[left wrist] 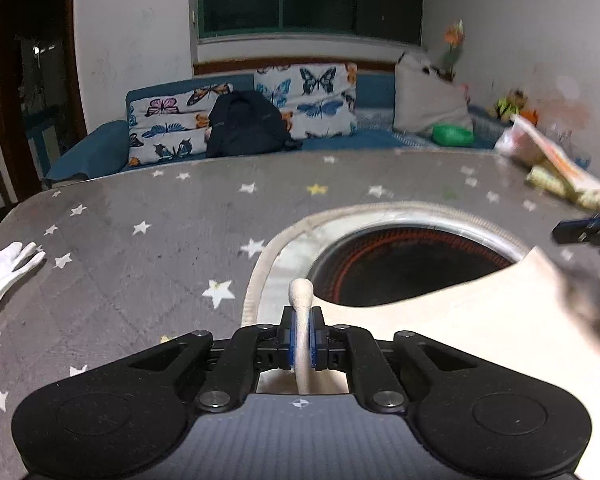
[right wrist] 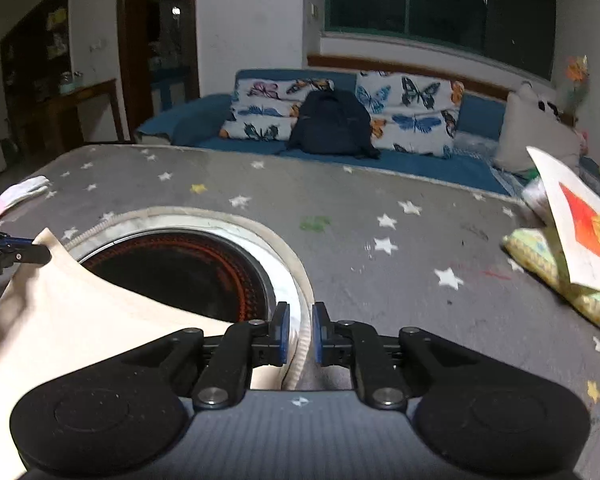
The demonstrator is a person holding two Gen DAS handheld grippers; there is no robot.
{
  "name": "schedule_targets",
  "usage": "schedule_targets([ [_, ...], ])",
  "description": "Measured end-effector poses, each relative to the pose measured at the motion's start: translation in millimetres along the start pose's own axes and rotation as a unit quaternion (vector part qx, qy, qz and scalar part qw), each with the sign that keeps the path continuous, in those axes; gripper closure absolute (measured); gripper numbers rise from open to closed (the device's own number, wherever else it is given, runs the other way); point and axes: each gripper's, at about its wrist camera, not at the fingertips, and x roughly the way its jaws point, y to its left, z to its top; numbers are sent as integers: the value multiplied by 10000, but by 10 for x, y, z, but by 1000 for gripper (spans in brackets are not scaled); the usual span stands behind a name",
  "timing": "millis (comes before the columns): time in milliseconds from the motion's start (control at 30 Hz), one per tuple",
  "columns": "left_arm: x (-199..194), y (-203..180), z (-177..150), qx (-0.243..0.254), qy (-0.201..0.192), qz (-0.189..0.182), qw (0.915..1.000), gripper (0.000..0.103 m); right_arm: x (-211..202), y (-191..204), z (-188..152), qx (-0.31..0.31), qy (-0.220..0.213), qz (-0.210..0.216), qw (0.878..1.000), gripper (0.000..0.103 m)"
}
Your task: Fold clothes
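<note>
A cream garment (left wrist: pixel 460 320) lies over the near part of a grey star-patterned table cover (left wrist: pixel 148 216). My left gripper (left wrist: pixel 302 338) is shut on a bunched edge of the cream garment, which sticks up between the blue pads. In the right wrist view the cream garment (right wrist: pixel 72 320) spreads at lower left, and the left gripper (right wrist: pixel 32 254) pinches its far corner. My right gripper (right wrist: pixel 300 332) is open by a narrow gap and empty, just right of the garment's edge, above the heater's cord trim.
A round heater opening (left wrist: pixel 412 264) with orange coils sits in the table's middle. A white glove (left wrist: pixel 4 272) lies at the left edge. Folded clothes and a white printed piece (right wrist: pixel 580 232) lie at the right. A blue sofa with butterfly cushions (right wrist: pixel 340 120) stands behind.
</note>
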Motion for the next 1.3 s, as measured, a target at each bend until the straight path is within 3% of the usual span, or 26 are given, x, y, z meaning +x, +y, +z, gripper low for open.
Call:
schedule_targets([
  [233, 100, 5, -38, 85, 126, 114, 9998, 96, -6, 250, -71, -312, 291, 644, 9970, 82],
  [467, 241, 10, 26, 270, 215, 205, 9992, 95, 104, 185, -151, -126, 497, 338, 9981, 82],
  [567, 247, 29, 36, 200, 230, 185, 9994, 89, -97, 143, -134, -26, 315, 359, 9989, 81],
  [600, 235, 33, 38, 185, 239, 202, 9993, 82, -190, 140, -141, -5, 258, 398, 9989, 81],
  [833, -177, 93, 24, 64, 17, 267, 9996, 70, -873, 270, -425, -148, 179, 762, 9968, 72],
  [1033, -716, -175, -211, 159, -41, -284, 9995, 66, -1322, 540, -898, -443, 420, 930, 9938, 67],
  [1100, -859, -340, -341, 186, 58, -627, 9978, 65, -1354, 633, -1033, -525, 480, 919, 9932, 67],
  [1300, -1188, -793, -685, 215, 160, -1439, 9892, 64, -1285, 831, -1266, -688, 158, 363, 9968, 73],
])
